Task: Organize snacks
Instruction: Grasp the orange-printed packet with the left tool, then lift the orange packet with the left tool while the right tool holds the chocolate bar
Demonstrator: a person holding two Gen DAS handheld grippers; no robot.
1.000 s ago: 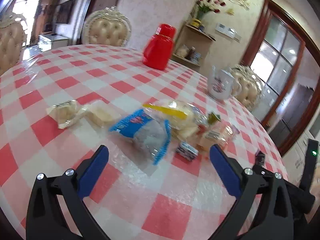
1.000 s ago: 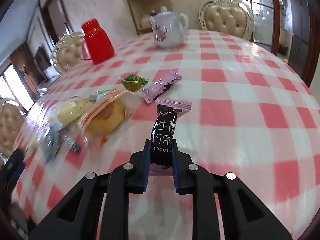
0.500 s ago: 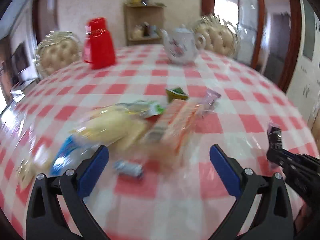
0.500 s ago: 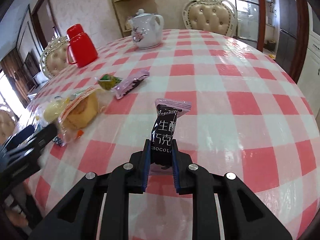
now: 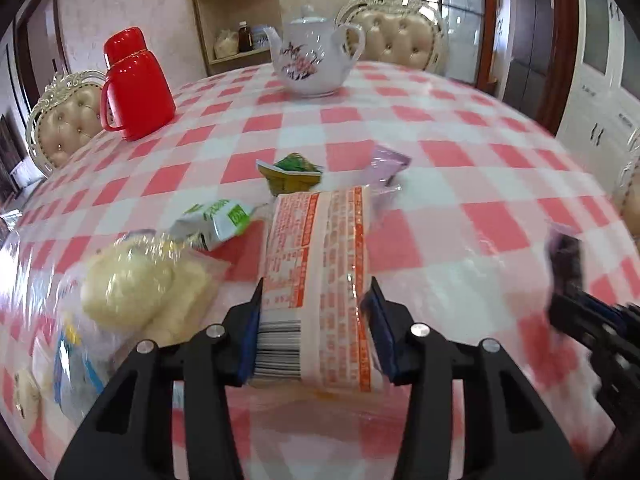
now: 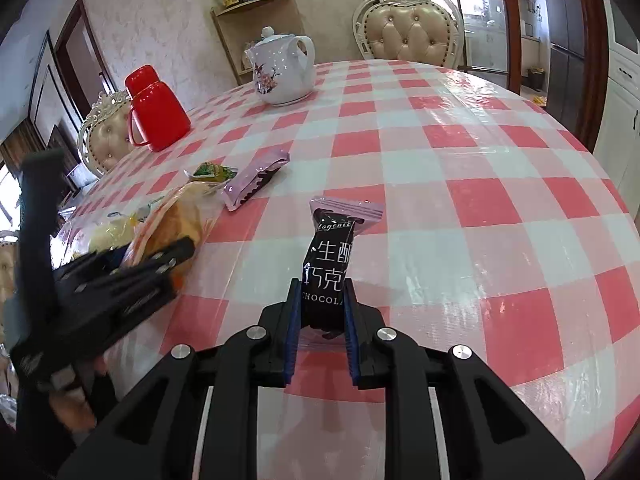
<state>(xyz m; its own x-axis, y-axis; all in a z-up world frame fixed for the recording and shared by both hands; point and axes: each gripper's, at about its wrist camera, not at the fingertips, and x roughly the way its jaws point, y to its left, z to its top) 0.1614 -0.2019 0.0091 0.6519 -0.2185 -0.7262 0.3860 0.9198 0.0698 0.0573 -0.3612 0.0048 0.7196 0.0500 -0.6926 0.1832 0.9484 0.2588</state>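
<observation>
My left gripper (image 5: 316, 320) is shut on an orange-printed bread packet (image 5: 320, 264) lying on the checked table; it also shows in the right wrist view (image 6: 176, 224), with the left gripper (image 6: 160, 264) on it. My right gripper (image 6: 320, 312) is shut on a black chocolate bar (image 6: 330, 264) with a pink top, held upright above the table. That bar shows blurred at the right of the left wrist view (image 5: 566, 260). A pale bun in clear wrap (image 5: 144, 288), a green-white packet (image 5: 216, 220), a yellow-green jelly cup (image 5: 292, 172) and a purple wrapper (image 5: 386, 168) lie around the bread.
A red thermos jug (image 5: 134, 84) and a white flowered teapot (image 5: 314, 62) stand at the far side of the table. A blue-white packet (image 5: 76, 376) lies at the near left. Cream padded chairs (image 6: 410, 34) ring the table (image 6: 500, 208).
My left gripper has swung right, moved in over the bread packet and closed on it. My right gripper still holds the chocolate bar and has shifted slightly.
</observation>
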